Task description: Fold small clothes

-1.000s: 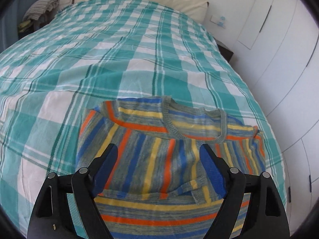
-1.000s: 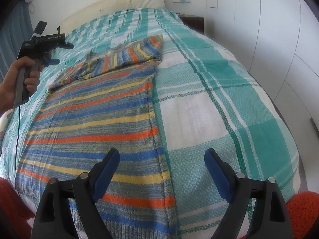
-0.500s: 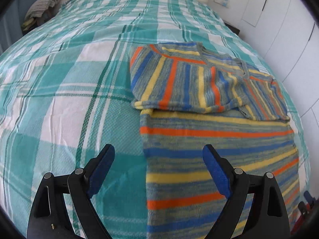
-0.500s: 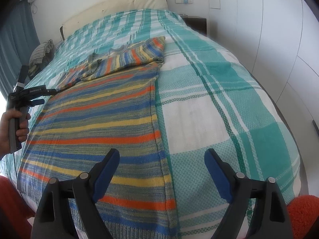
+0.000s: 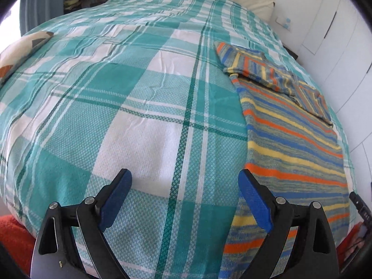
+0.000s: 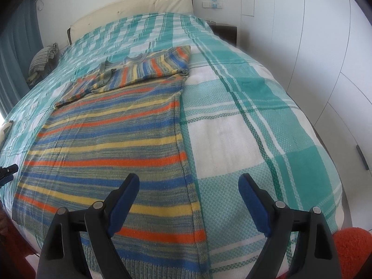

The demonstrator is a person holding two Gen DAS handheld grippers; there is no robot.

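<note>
A striped knit sweater (image 6: 109,148) in orange, blue, yellow and grey lies flat on the bed, its top part and sleeves folded down over the body (image 6: 148,69). It also shows in the left wrist view (image 5: 293,144) at the right. My left gripper (image 5: 184,200) is open and empty, low over the bedspread near the front edge, just left of the sweater's left edge. My right gripper (image 6: 189,202) is open and empty above the sweater's lower right corner by the hem.
The bed has a teal and white checked bedspread (image 5: 130,97) and a cream headboard (image 6: 130,11). White wardrobe doors (image 6: 313,46) stand on the right. A pile of cloth (image 6: 44,58) lies at the far left. An orange rug (image 6: 351,253) lies below the bed's front edge.
My left gripper has drawn back from the folded top of the sweater toward the bed's front edge and to the left of the sweater. My right gripper has stayed almost still.
</note>
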